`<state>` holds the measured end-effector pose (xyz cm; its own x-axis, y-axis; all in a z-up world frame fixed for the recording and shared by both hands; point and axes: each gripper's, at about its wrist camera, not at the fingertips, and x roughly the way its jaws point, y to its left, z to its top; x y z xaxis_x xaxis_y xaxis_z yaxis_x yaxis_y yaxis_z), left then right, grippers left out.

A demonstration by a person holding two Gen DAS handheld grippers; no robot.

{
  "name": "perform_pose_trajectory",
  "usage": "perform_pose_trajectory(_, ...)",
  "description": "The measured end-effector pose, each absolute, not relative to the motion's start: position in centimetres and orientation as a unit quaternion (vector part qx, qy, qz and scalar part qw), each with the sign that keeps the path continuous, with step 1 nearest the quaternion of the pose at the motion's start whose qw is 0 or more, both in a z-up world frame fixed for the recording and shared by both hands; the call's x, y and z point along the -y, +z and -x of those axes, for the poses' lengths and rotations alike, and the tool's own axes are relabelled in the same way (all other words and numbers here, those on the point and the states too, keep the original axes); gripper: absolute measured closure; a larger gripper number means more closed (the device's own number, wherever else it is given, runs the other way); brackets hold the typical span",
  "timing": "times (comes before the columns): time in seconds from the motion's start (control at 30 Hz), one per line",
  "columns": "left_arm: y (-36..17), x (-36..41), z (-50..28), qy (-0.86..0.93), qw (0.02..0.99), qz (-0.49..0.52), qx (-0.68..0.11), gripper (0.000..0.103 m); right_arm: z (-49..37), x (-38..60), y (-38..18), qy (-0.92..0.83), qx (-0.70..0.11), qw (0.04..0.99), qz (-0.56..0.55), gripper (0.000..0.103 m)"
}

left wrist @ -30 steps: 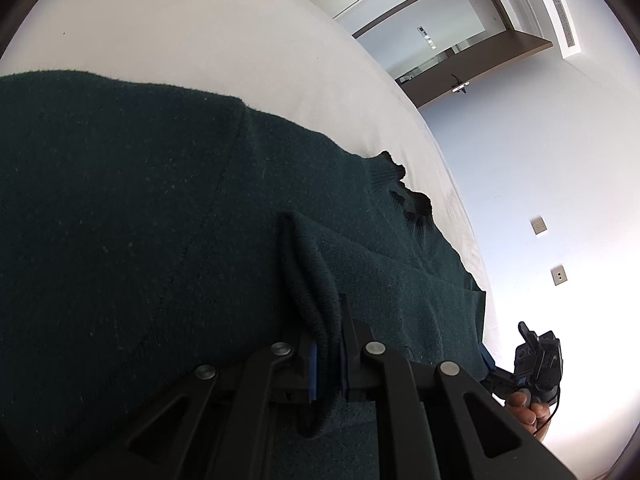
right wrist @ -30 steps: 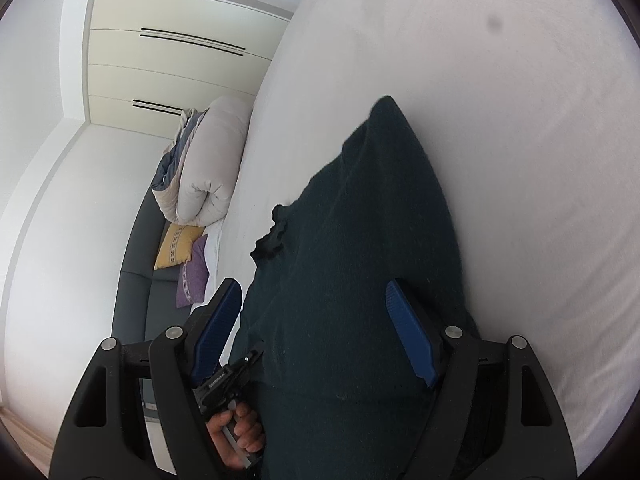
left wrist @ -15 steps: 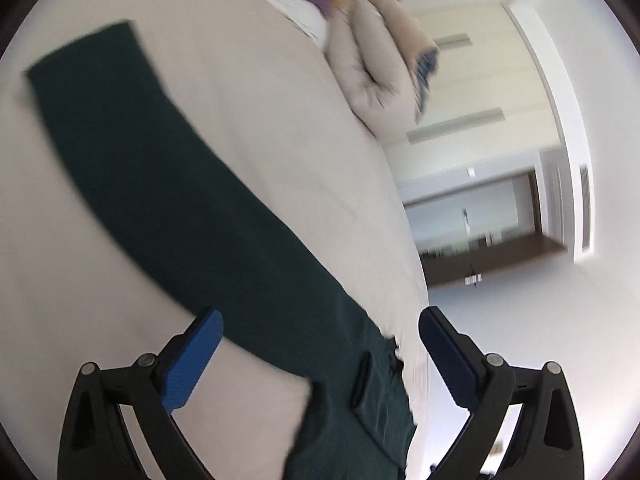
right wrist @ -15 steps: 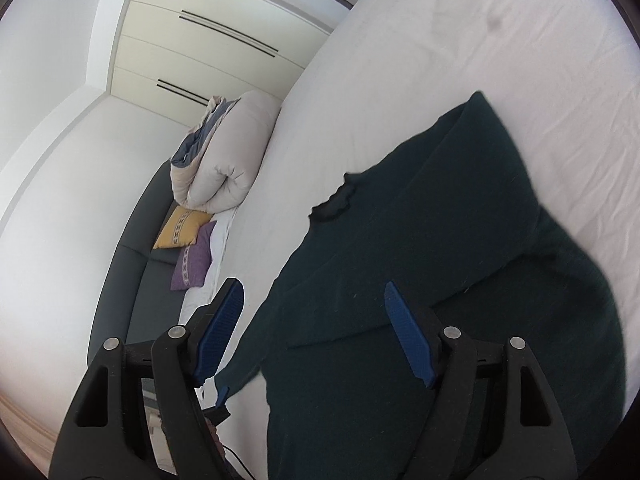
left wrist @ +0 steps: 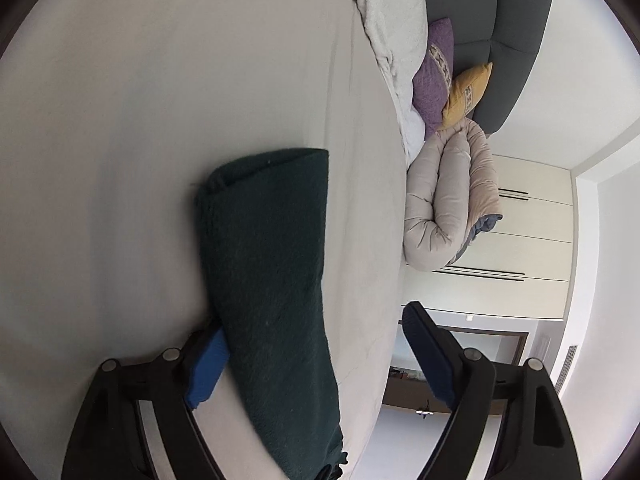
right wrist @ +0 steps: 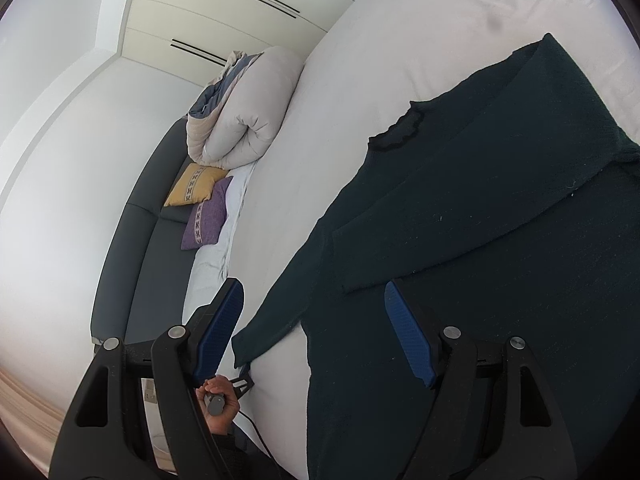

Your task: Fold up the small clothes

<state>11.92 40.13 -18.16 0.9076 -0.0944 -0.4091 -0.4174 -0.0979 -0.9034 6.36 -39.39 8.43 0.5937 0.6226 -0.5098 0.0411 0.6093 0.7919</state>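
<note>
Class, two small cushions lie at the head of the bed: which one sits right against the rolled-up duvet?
The yellow cushion: it touches the rolled duvet. The purple cushion lies on its other side, away from the roll.

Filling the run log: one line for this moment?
left claw: closing around sleeve, not gripping | right claw: open over sweater

A dark green sweater (right wrist: 500, 240) lies spread on the white bed (right wrist: 400, 40), its neck opening toward the far end and one sleeve folded across its chest. The other sleeve runs out to the near left edge of the bed. The right tongs (right wrist: 320, 332) hang above it with blue pads apart, gripping nothing. Below them a hand (right wrist: 218, 402) grips a grey handle. At the far left, a rolled duvet (right wrist: 244, 112), a yellow cushion (right wrist: 192, 186) and a purple cushion (right wrist: 204, 220) rest against a dark headboard (right wrist: 132, 248).
</note>
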Motion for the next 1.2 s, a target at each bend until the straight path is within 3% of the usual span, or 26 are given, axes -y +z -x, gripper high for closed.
perform_pose_trajectory(0.03, -18.4, -40.3, -12.2, 0.127, 0.650, 0.727, -0.179, 0.038, -6.4, 39.3, 8.4, 0.183, -0.413, 0.797, -0.401, 0.030)
perform_pose_trajectory(0.1, -19.5, -40.2, -12.5, 0.130, 0.649, 0.724, -0.193, 0.082, -6.4, 39.2, 8.4, 0.182, -0.415, 0.797, -0.399, 0.030)
perform_pose_trajectory(0.13, -19.9, -40.2, -12.6, 0.132, 0.647, 0.723, -0.202, 0.091, -6.3, 39.1, 8.3, 0.181, -0.415, 0.797, -0.399, 0.030)
perform_pose_trajectory(0.27, -17.0, -39.1, -13.8, 0.134, 0.708, 0.654, -0.229, 0.096, -6.5, 39.1, 8.2, 0.185, -0.413, 0.797, -0.400, 0.030)
perform_pose_trajectory(0.33, -12.7, -36.1, -15.6, 0.113, 0.775, 0.569, -0.250, 0.096, -6.6, 39.1, 7.9, 0.188, -0.411, 0.796, -0.404, 0.030)
perform_pose_trajectory(0.47, -5.2, -22.8, -21.1, 0.014, 0.887, 0.340, -0.311, 0.096, -6.8, 39.8, 7.2, 0.190, -0.406, 0.795, -0.409, 0.030)
perform_pose_trajectory(0.53, -4.1, -14.1, -23.0, -0.043, 0.910, 0.212, -0.353, 0.094, -7.0, 40.3, 6.7, 0.186, -0.407, 0.792, -0.414, 0.030)
perform_pose_trajectory(0.63, -7.0, -2.2, -23.4, -0.094, 0.910, 0.009, -0.403, 0.093, -7.6, 41.1, 5.8, 0.179, -0.414, 0.789, -0.418, 0.030)
perform_pose_trajectory(0.77, -11.8, 3.5, -21.6, -0.094, 0.900, -0.124, -0.408, 0.082, -9.3, 40.8, 3.5, 0.175, -0.443, 0.775, -0.415, 0.030)
perform_pose_trajectory(0.83, -10.9, 2.8, -22.2, -0.121, 0.897, -0.090, -0.416, 0.052, -10.3, 40.0, 2.1, 0.179, -0.458, 0.767, -0.412, 0.030)
perform_pose_trajectory(0.87, -10.5, 1.8, -22.4, -0.140, 0.895, -0.057, -0.419, 0.023, -10.8, 39.4, 1.4, 0.180, -0.466, 0.763, -0.411, 0.030)
perform_pose_trajectory(0.9, -10.1, 0.5, -22.5, -0.144, 0.898, -0.032, -0.415, 0.013, -11.4, 38.6, 0.7, 0.183, -0.473, 0.757, -0.412, 0.030)
perform_pose_trajectory(1.03, -9.3, -1.7, -21.8, -0.146, 0.897, -0.004, -0.417, 0.013, -14.1, 34.5, -1.4, 0.206, -0.505, 0.735, -0.402, 0.030)
perform_pose_trajectory(1.2, -7.6, -6.3, -21.6, -0.183, 0.881, 0.101, -0.425, 0.012, -17.1, 29.8, -4.0, 0.207, -0.554, 0.698, -0.402, 0.030)
